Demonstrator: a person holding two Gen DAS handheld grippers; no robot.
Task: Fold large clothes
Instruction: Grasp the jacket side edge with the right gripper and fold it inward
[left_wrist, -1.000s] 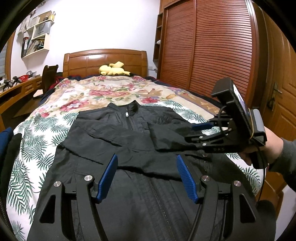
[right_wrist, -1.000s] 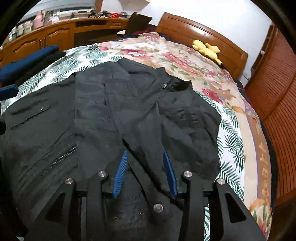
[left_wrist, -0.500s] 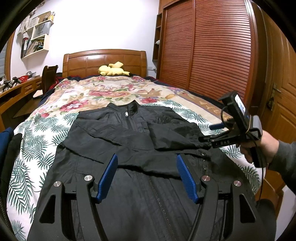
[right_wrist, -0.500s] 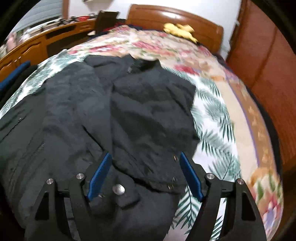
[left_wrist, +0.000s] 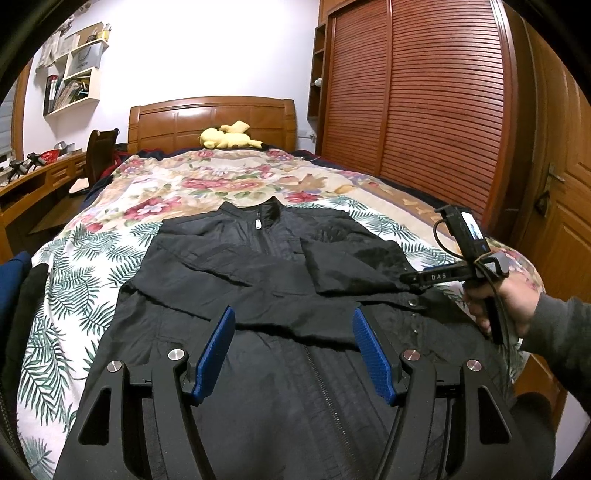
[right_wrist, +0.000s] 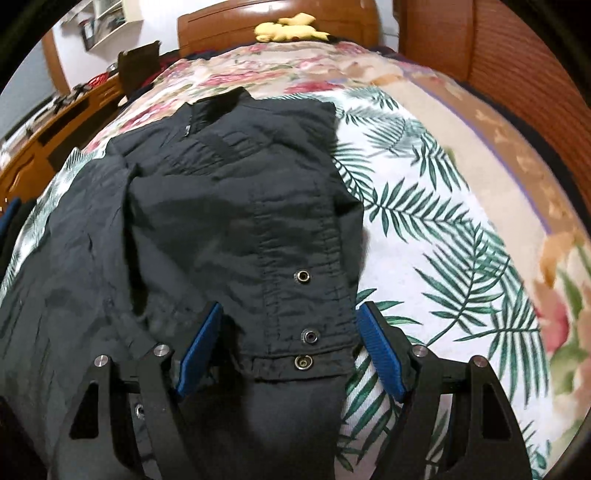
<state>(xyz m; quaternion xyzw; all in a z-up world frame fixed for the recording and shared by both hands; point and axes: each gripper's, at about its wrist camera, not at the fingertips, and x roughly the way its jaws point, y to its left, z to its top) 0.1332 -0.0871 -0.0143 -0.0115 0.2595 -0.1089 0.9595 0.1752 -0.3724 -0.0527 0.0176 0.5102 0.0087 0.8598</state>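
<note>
Black jacket (left_wrist: 280, 325) lies flat on the bed (left_wrist: 88, 266), collar far, hem near, long axis running away from both hands; sleeves folded across chest. Snap cuff (right_wrist: 299, 325) sits right betw. right gripper (right_wrist: 288, 350) fingers, which are closing, not yet pinching. Left gripper (left_wrist: 291, 354) hovers over zip, fingers spread, empty. Right is nearer.

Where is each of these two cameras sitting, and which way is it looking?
Left wrist view: sits on the left gripper, looks up the bed over the black jacket toward the headboard; its own open fingers show, plus the person's right hand.
Right wrist view: sits on the right gripper, tilted down at the jacket's folded sleeve cuff; only its blue-padded fingers show, closing slightly, not pressing.
Shared: jacket, leaf-print bedspread, yellow plush toy.
</note>
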